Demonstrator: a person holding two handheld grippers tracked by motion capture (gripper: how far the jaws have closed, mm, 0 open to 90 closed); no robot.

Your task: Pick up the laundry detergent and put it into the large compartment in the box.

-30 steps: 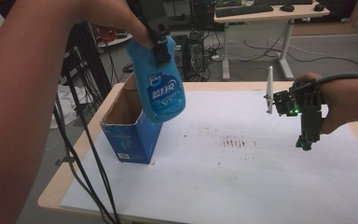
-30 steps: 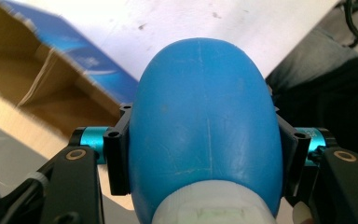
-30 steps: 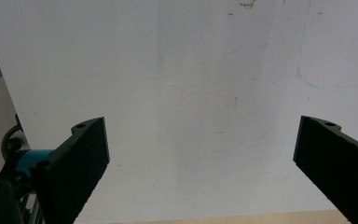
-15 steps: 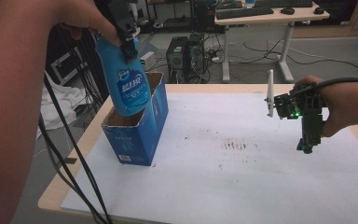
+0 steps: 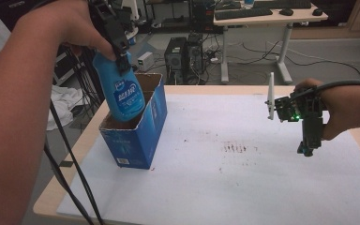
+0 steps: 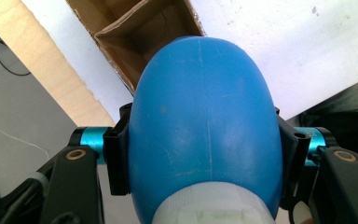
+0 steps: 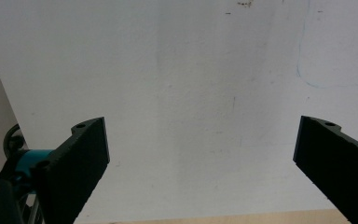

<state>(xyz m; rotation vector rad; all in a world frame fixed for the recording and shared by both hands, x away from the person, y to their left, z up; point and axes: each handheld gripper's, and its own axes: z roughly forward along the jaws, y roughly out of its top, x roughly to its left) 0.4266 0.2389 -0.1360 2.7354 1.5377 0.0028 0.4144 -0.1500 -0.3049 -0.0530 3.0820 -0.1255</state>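
A blue bottle with a white label hangs tilted, its base just inside the open top of a blue cardboard box at the table's left. My left gripper is shut on the bottle's upper part. In the left gripper view the black pads press both sides of the bottle, with the box's brown inside below it. My right gripper hovers over the white sheet at the right, pointing down. Its jaws stand wide apart with nothing between them.
The white sheet covers most of the wooden table and carries dark specks near its middle. Black cables hang off the table's left edge. Beyond the far edge are a computer tower and another desk.
My left gripper carried the bottle leftward from beside the box to above its opening, then lowered it so the base enters the box. The right gripper has stayed in place.
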